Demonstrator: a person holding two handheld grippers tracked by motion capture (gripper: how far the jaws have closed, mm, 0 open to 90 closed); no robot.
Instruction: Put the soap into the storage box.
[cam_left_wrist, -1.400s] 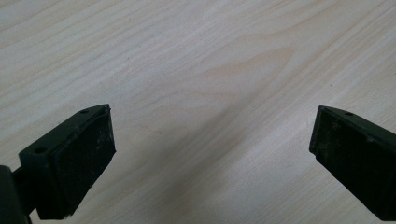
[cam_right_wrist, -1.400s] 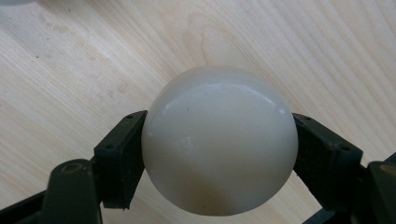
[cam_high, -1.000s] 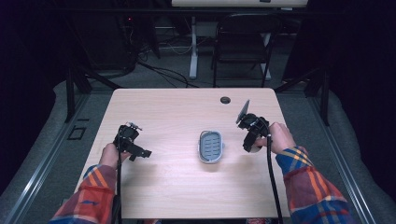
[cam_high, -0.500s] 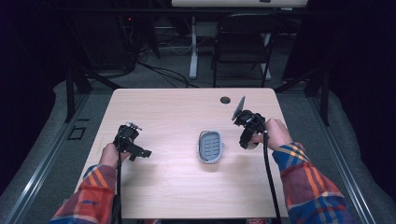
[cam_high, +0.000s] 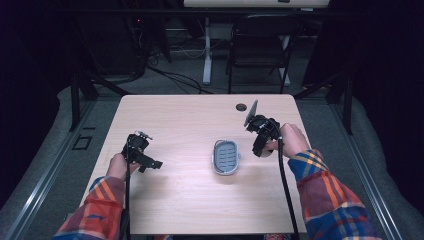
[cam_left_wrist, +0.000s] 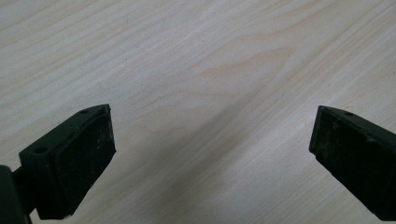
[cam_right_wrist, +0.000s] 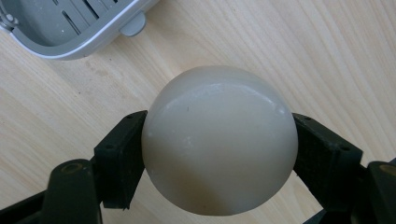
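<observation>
A grey slotted soap dish (cam_high: 226, 156) lies at the middle of the wooden table (cam_high: 190, 120); its rim (cam_right_wrist: 93, 39) appears at the top left of the right gripper view. My right gripper (cam_high: 261, 148) hovers just right of the dish, shut on a round off-white bar of soap (cam_right_wrist: 219, 140) that is squeezed between both pads (cam_right_wrist: 122, 158). The soap (cam_high: 265, 152) peeks out below the hand. My left gripper (cam_high: 149, 163) rests low over bare wood at the left, open, with nothing between its jaws (cam_left_wrist: 210, 154).
A small dark round hole (cam_high: 241, 107) sits near the table's far edge, behind the right gripper. A folding chair (cam_high: 260, 45) and cables stand on the floor beyond the table. Bare wood lies between the left gripper and the dish.
My right gripper has shifted slightly left with the soap, closer to the dish. The left gripper and the dish have stayed put.
</observation>
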